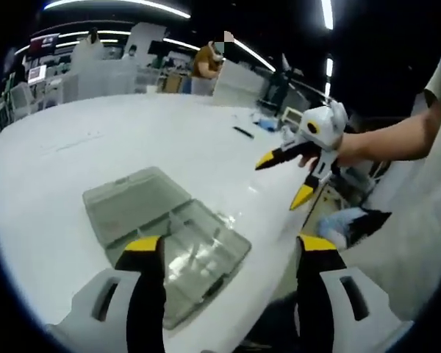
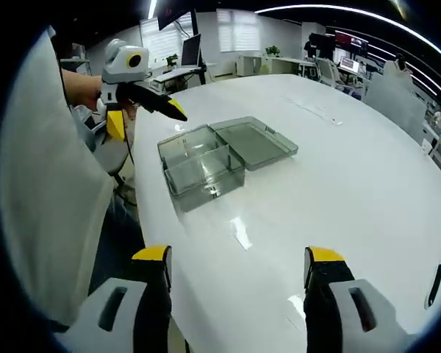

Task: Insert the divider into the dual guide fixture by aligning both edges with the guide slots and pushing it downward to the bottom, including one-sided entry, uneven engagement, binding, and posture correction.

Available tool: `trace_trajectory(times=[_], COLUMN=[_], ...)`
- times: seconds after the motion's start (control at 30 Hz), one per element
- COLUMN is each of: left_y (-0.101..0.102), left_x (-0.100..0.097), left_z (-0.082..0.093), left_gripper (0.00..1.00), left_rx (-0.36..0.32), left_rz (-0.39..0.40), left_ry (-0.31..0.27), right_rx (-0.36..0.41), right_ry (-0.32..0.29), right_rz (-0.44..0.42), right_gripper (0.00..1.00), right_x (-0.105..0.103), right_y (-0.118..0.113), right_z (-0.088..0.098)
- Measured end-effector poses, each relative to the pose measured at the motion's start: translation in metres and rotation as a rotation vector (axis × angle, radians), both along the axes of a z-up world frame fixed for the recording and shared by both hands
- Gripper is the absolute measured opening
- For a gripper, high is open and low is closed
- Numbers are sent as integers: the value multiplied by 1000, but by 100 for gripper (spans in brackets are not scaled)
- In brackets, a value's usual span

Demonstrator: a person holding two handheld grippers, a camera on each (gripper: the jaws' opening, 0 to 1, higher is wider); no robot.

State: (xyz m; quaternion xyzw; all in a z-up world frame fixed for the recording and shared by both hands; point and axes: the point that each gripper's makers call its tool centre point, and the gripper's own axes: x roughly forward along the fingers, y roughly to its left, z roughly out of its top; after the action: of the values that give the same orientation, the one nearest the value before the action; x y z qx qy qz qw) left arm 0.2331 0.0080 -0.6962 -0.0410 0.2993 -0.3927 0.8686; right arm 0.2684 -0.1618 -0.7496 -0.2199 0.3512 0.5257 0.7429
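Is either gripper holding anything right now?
No. In the right gripper view, the right gripper and the left gripper are both open with nothing between their jaws, away from the clear box.

Right gripper [image 2: 235,268] being held above white table [image 2: 338,184], jaws spread wide, nothing between them. Clear plastic box [image 2: 202,165] lying open near table edge, lid [image 2: 255,141] laid flat beside. Left gripper [image 2: 151,110] being held beyond box, jaws parted.

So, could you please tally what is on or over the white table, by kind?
Clear plastic box with its lid open: 1
Tongs, left and right, both open: 2
Small dark object on the far tabletop: 1
Total: 4
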Motion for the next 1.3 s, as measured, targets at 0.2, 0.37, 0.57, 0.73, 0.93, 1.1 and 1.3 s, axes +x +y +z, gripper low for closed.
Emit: trace_trajectory(times=[0.2,0.37,0.57,0.73,0.93,1.1,1.3], left_y=[-8,-14,-20,-20,-17,-16,-14], left_x=[6,10,12,13,13,11,6], left_z=[5,7,9,9,7,6,5], left_gripper=[70,69,69,68,68,68,68], left_rx=[14,26,43,52,66,73,84], left_rz=[-35,-67,-99,-104,-99,-97,-94], left_ry=[-18,-30,-37,-37,-29,-23,-15], right_rx=[-39,-70,-133,-160,-231,-291,-336], right_ry=[-5,-7,-9,-13,-18,-27,-29], right_rz=[-10,-12,32,53,151,244,318], right_gripper=[69,65,63,59,52,50,47], right_x=[11,20,25,33,35,36,38], right_y=[-21,-36,-51,-59,-67,-70,-74], right_z=[-7,-13,-25,-31,-45,-54,-62])
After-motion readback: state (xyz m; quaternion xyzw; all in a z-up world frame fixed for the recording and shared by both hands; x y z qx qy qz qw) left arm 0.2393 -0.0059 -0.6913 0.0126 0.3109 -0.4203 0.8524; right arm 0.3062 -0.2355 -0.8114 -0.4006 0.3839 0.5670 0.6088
